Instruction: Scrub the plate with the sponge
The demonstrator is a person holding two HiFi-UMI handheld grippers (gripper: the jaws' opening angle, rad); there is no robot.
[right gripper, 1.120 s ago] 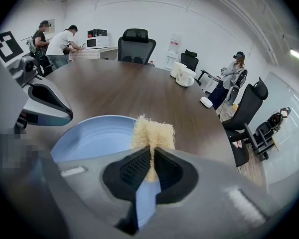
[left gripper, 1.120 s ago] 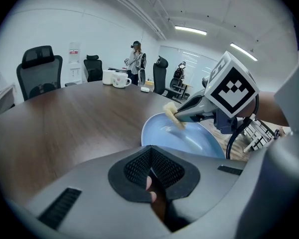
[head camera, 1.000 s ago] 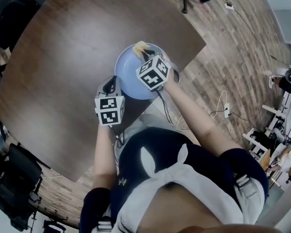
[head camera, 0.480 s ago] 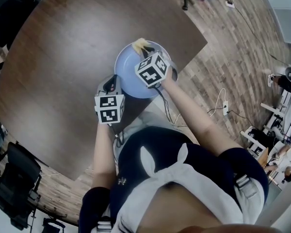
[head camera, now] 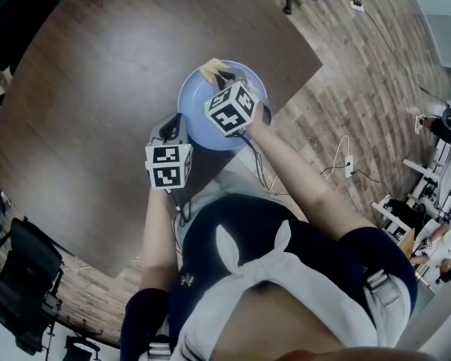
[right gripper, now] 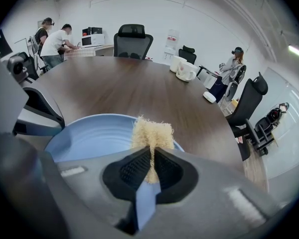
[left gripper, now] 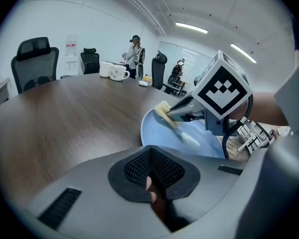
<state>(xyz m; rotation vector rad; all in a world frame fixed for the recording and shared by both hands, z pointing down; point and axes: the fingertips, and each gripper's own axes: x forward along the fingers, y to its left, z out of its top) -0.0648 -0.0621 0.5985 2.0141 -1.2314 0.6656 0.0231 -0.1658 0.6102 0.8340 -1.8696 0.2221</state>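
A round blue plate point(head camera: 195, 110) lies on the dark wooden table point(head camera: 98, 89) near its front edge. A frayed yellow sponge point(head camera: 210, 69) sits at the plate's far rim, and my right gripper point(head camera: 219, 79) is shut on it. In the right gripper view the sponge point(right gripper: 152, 133) sticks out between the pads over the plate point(right gripper: 89, 136). My left gripper point(head camera: 171, 127) is shut, its tips at the plate's near-left rim. From the left gripper view point(left gripper: 150, 156) I see no plate between the pads, only the plate point(left gripper: 162, 129) and sponge point(left gripper: 164, 110) beyond.
White mugs point(right gripper: 182, 66) stand far across the table. Black office chairs point(right gripper: 132, 39) ring it, and people stand or sit in the background point(right gripper: 52, 44). The table's edge runs just right of the plate, with wooden floor and cables point(head camera: 346, 164) beyond.
My right gripper has slid the sponge a little to the left along the plate's far rim. The left gripper has stayed put.
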